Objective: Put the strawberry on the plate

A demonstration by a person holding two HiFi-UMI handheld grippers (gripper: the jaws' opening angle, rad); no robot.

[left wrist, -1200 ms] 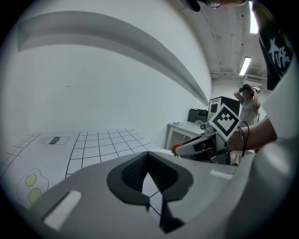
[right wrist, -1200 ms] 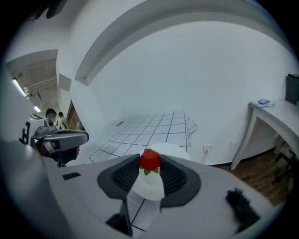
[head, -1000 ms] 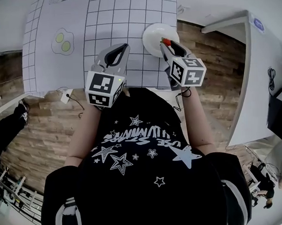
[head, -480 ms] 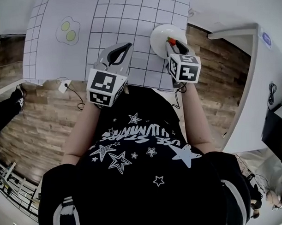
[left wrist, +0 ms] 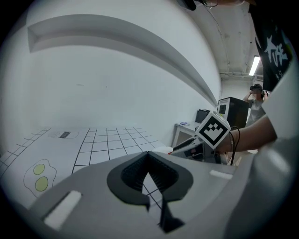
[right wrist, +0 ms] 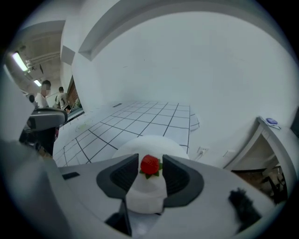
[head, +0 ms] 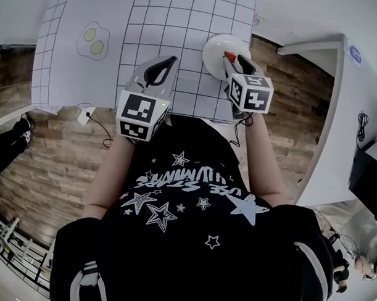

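A red strawberry (right wrist: 149, 165) with green leaves sits between the jaws of my right gripper (right wrist: 150, 158), over the white plate (right wrist: 140, 142). These jaws have just been opening, and narrow gaps show beside the berry. Whether it rests on the plate I cannot tell. In the head view the right gripper (head: 234, 57) reaches over the plate (head: 214, 46) with the strawberry (head: 230, 56) at its tips. My left gripper (head: 168, 60) hovers over the grid mat, left of the plate. Its fingertips meet with nothing between them (left wrist: 148, 154).
A white mat with a black grid (head: 172, 24) covers the table. A fried-egg shape (head: 91, 40) lies at its far left. A white desk (head: 359, 79) stands to the right across wooden floor. A cable (head: 95, 128) hangs at the table's near edge. People (right wrist: 46, 88) stand far off.
The right gripper has rolled slightly over the plate, with the strawberry still between its jaws. The left gripper has stayed where it was.
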